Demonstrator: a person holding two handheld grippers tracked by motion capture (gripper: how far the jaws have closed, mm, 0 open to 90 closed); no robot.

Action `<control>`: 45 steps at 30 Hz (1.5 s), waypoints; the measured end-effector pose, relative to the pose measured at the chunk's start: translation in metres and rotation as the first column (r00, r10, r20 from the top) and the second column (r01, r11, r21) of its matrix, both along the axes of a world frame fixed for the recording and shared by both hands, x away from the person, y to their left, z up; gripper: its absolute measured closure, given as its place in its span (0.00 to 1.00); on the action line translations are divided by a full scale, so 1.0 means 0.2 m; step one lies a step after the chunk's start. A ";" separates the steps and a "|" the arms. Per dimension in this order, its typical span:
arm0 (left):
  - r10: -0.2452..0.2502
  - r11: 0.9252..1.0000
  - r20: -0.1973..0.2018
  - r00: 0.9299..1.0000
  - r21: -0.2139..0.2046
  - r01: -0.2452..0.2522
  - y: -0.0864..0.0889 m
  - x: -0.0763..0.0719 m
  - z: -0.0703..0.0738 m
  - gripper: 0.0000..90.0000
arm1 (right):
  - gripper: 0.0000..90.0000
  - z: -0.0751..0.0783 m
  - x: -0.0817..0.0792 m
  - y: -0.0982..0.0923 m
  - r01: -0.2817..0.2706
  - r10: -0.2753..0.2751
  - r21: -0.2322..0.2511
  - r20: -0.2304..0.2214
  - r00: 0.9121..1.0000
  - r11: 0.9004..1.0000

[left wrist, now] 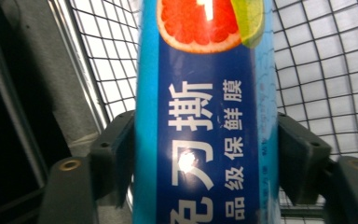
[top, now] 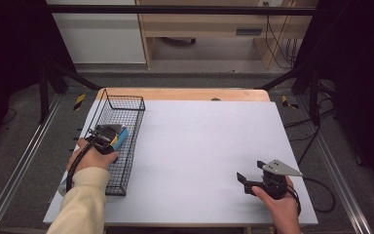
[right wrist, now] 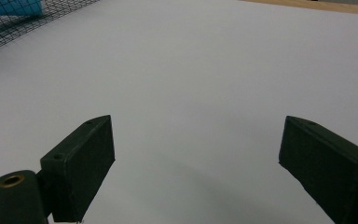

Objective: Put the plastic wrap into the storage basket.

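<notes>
The surface [top: 199,146] is bare white apart from the wire basket [top: 121,122] along its left edge. The blue box [left wrist: 205,116] sits inside that basket, between the left gripper [top: 108,136] jaws, which look barely off its sides. If the hand lifts crooked, a jaw could snag the box or mesh and drag it. The right gripper [top: 253,175] rests with jaws spread, well apart.

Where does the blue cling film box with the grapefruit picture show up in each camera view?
High view: blue cling film box lies in the black wire basket, left side, under the left claw.
Left gripper view: centre, running top to bottom between the jaws.
Right gripper view: top left corner, behind mesh.
Shared landmark: the basket.
</notes>
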State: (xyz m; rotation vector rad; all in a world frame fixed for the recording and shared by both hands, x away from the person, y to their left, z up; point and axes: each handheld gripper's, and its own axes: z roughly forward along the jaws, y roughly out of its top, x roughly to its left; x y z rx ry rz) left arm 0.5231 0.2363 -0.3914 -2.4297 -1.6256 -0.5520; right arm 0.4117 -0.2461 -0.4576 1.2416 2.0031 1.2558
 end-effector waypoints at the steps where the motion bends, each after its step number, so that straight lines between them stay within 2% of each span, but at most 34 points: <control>1: -0.001 1.000 0.009 1.000 -0.002 0.001 0.00 0.00 0.01 0.26 | 0.12 0.00 0.00 0.00 0.000 0.000 0.000 0.000 1.000 1.000; 2: -0.007 1.000 0.022 1.000 -0.001 0.007 0.01 0.00 0.01 0.20 | 0.12 0.00 0.00 0.00 0.000 0.000 0.000 -0.001 1.000 1.000; 6: -0.028 0.999 0.057 0.998 -0.024 0.029 0.01 -0.03 0.04 0.18 | 0.11 0.00 0.00 0.00 0.002 -0.002 0.000 0.002 1.000 1.000; 9: -0.045 0.997 0.110 0.993 -0.050 0.051 0.00 -0.06 0.08 0.16 | 0.11 0.00 0.00 0.00 0.003 -0.003 -0.001 0.002 1.000 1.000; 12: -0.074 0.995 0.173 0.982 -0.059 0.085 -0.01 -0.08 0.14 0.15 | 0.11 0.00 0.00 0.00 0.002 -0.002 -0.003 0.001 1.000 1.000; 15: -0.096 0.991 0.221 0.971 -0.072 0.114 -0.04 -0.10 0.19 0.12 | 0.11 0.00 0.00 0.00 0.003 -0.003 -0.004 -0.001 1.000 1.000; 16: -0.110 0.988 0.246 0.963 -0.080 0.134 -0.06 -0.11 0.21 0.11 | 0.11 0.00 0.00 0.00 0.006 -0.006 -0.002 0.000 1.000 1.000; 18: -0.123 0.984 0.272 0.954 -0.094 0.154 -0.08 -0.12 0.24 0.11 | 0.10 0.00 0.00 0.00 0.007 -0.007 -0.001 -0.002 1.000 1.000; 21: -0.161 0.971 0.314 0.936 -0.121 0.207 -0.14 -0.16 0.26 0.09 | 0.10 0.00 0.00 0.00 0.009 -0.009 -0.003 0.001 1.000 1.000; 23: -0.194 0.960 0.341 0.920 -0.128 0.250 -0.18 -0.18 0.28 0.08 | 0.09 0.00 0.00 0.00 0.013 -0.013 -0.005 0.001 1.000 1.000; 25: -0.221 0.948 0.357 0.907 -0.140 0.287 -0.22 -0.20 0.29 0.07 | 0.09 0.00 0.00 -0.01 0.018 -0.018 -0.010 0.004 1.000 1.000; 26: -0.243 0.939 0.375 0.895 -0.140 0.314 -0.24 -0.21 0.29 0.07 | 0.08 0.00 0.00 -0.01 0.022 -0.022 -0.009 0.003 1.000 1.000; 27: -0.243 0.936 0.375 0.895 -0.152 0.317 -0.27 -0.22 0.30 0.06 | 0.08 0.00 0.00 -0.01 0.024 -0.024 -0.008 0.005 1.000 1.000; 28: -0.257 0.921 0.406 0.877 -0.173 0.350 -0.31 -0.25 0.31 0.06 | 0.08 0.00 0.00 -0.02 0.028 -0.028 -0.008 0.009 1.000 1.000; 29: -0.257 0.921 0.406 0.877 -0.173 0.350 -0.31 -0.25 0.31 0.06 | 0.08 0.00 0.00 -0.02 0.028 -0.028 -0.008 0.009 1.000 1.000; 30: -0.271 0.912 0.412 0.870 -0.179 0.369 -0.33 -0.26 0.31 0.06 | 0.07 0.00 0.00 -0.01 0.029 -0.029 -0.011 0.008 1.000 1.000; 31: -0.280 0.906 0.417 0.865 -0.182 0.381 -0.34 -0.27 0.31 0.06 | 0.07 0.00 0.00 -0.01 0.029 -0.029 -0.011 0.008 1.000 1.000; 32: -0.295 0.894 0.428 0.854 -0.190 0.405 -0.37 -0.28 0.32 0.06 | 0.07 0.00 0.00 -0.01 0.029 -0.029 -0.011 0.009 1.000 1.000; 34: -0.305 0.878 0.449 0.840 -0.208 0.431 -0.40 -0.30 0.31 0.06 | 0.07 0.00 0.00 -0.01 0.027 -0.027 -0.012 0.006 1.000 1.000; 37: -0.320 0.852 0.466 0.825 -0.239 0.465 -0.45 -0.32 0.31 0.06 | 0.07 0.00 0.00 -0.02 0.031 -0.030 -0.015 0.010 0.999 0.999; 42: -0.345 0.813 0.499 0.795 -0.264 0.519 -0.53 -0.35 0.30 0.06 | 0.07 0.00 -0.01 -0.02 0.034 -0.034 -0.018 0.010 0.999 0.999; 43: -0.345 0.808 0.504 0.791 -0.268 0.524 -0.54 -0.36 0.30 0.06 | 0.07 0.00 -0.01 -0.02 0.034 -0.034 -0.020 0.010 0.999 0.999; 45: -0.352 0.794 0.517 0.780 -0.276 0.541 -0.57 -0.37 0.29 0.07 | 0.07 0.00 0.00 -0.02 0.034 -0.033 -0.021 0.010 0.999 0.999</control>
